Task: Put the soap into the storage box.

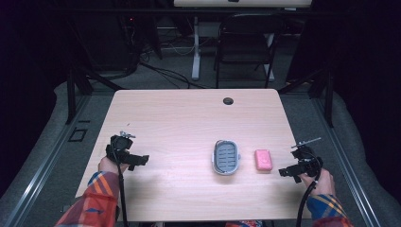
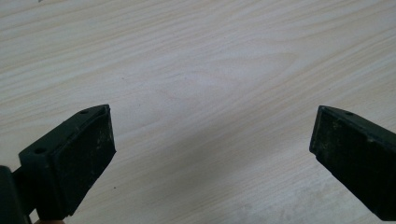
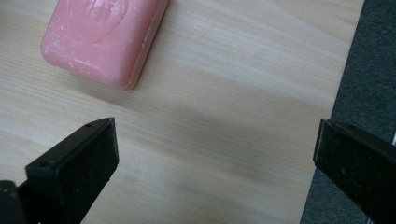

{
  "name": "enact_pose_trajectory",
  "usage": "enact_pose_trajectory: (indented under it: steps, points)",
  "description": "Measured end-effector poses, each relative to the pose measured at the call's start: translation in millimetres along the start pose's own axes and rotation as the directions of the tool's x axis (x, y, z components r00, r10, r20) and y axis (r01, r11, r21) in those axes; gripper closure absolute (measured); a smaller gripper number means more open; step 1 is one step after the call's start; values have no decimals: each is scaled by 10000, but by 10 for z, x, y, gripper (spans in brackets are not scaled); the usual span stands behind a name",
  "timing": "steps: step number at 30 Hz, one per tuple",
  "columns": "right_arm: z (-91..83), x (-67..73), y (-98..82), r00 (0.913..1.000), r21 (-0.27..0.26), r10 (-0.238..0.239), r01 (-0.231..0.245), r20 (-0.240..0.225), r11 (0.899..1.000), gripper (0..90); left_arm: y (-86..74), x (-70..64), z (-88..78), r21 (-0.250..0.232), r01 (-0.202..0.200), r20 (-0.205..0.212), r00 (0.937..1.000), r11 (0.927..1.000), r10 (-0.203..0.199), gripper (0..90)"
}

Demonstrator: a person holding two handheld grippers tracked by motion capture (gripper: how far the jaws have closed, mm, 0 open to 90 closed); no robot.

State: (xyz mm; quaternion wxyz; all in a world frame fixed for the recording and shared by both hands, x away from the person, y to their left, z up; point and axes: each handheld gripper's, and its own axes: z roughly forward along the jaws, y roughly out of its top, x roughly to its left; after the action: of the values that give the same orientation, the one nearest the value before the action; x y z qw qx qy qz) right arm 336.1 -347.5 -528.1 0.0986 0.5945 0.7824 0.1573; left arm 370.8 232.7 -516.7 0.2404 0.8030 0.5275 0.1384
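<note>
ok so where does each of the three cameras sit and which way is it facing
High view: fixed above the person's side, looking forward and down on the wooden table; both forearms enter from the bottom, holding the left gripper and right gripper.
Left gripper view: rides the left gripper, looking down at bare tabletop between its open jaws.
Right gripper view: rides the right gripper, facing the table's edge, jaws open.
Shared: the pink soap bar also lies in the high view, beside the soap dish.
</note>
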Motion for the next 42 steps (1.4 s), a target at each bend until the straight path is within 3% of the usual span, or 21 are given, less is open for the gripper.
enact_pose_trajectory:
  steps: [6,16,20,26,32,34,42]
  points:
    - [10,-13,1,9998,106,32,-30,-206,9999,0,7,9,4,-18,1,-8,10000,10000,-1,1]
    - [-7,5,24,10000,234,49,-48,-37,9997,0,30,15,2,-68,49,23,10000,10000,-49,1]
    - [-29,6,20,10000,275,61,-61,-13,9996,0,52,-27,13,-56,-130,21,9999,9999,130,1]
    - [-70,34,99,9989,101,429,-427,-162,9990,0,37,-31,5,32,-193,-73,9998,9998,193,1]
    - [-78,92,215,9966,352,778,-768,-263,9964,0,40,-28,12,154,-248,-193,9995,9996,251,2]
    - [-70,96,293,9939,433,983,-962,-495,9944,0,48,-23,29,235,-237,-200,9995,9994,242,1]
    - [4,150,477,9932,795,931,-874,-701,9930,0,35,-16,11,197,-247,-222,9994,9995,251,1]
